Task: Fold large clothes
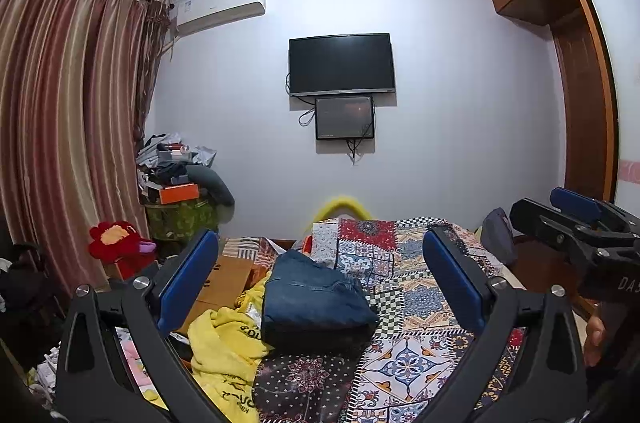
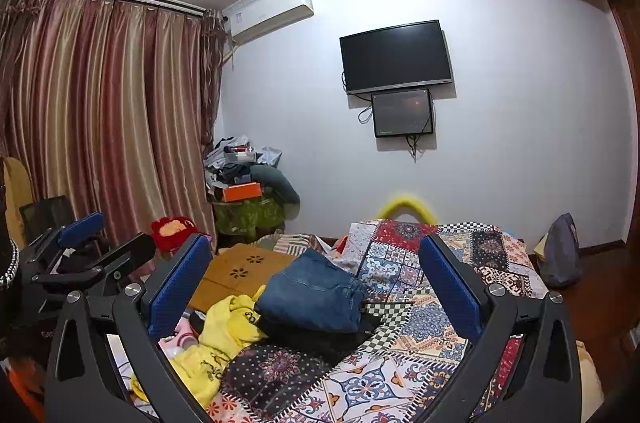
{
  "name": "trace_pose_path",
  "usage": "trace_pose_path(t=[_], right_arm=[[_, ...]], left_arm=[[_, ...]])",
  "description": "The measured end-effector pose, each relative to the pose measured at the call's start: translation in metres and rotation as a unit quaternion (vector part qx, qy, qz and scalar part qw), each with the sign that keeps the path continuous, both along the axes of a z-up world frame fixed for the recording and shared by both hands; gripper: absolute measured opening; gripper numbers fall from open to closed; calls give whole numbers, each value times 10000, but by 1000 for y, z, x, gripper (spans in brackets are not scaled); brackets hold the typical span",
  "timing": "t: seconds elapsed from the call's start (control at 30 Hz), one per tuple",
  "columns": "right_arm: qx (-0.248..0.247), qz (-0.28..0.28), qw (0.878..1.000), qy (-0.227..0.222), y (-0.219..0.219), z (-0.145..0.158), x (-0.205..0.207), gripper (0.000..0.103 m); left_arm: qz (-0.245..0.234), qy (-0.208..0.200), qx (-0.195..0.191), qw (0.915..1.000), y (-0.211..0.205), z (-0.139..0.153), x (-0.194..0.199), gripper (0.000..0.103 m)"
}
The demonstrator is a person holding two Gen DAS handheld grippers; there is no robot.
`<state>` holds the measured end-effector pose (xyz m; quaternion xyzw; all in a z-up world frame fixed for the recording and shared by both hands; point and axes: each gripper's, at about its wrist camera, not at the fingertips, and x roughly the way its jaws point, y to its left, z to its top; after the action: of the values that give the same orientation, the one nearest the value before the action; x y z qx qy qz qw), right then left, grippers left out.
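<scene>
the likeliest slip, as i judge it, is a grab that catches the yellow garment (image 1: 224, 351) along with the folded jeans (image 1: 316, 303), since the yellow cloth is crumpled against the jeans' left edge; a careless pull could also undo the fold. the jeans sit on the patterned bedspread (image 1: 420, 355), ahead of and below both tools. the left gripper (image 1: 320, 287) and right gripper (image 2: 316, 299) both hang spread wide, holding nothing, apart from the cloth.
</scene>
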<state>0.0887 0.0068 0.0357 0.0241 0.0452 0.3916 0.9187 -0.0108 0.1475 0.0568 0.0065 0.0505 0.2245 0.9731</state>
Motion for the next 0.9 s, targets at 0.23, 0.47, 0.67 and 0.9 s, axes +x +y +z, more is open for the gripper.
trace_pose_path(t=[0.23, 0.47, 0.67, 0.9], right_arm=[[-82, 7, 10000, 34, 0, -5, -1, 103], [-151, 8, 9998, 96, -1, -5, 0, 103], [-161, -2, 9998, 145, -2, -5, -1, 103], [-181, 3, 9997, 178, -2, -6, 0, 103]], left_arm=[[-15, 57, -40, 10000, 0, -4, 3, 102], [-29, 74, -141, 9999, 3, -5, 7, 102], [-11, 106, -163, 9998, 5, -6, 9, 102], [36, 133, -164, 9998, 5, -8, 11, 103]])
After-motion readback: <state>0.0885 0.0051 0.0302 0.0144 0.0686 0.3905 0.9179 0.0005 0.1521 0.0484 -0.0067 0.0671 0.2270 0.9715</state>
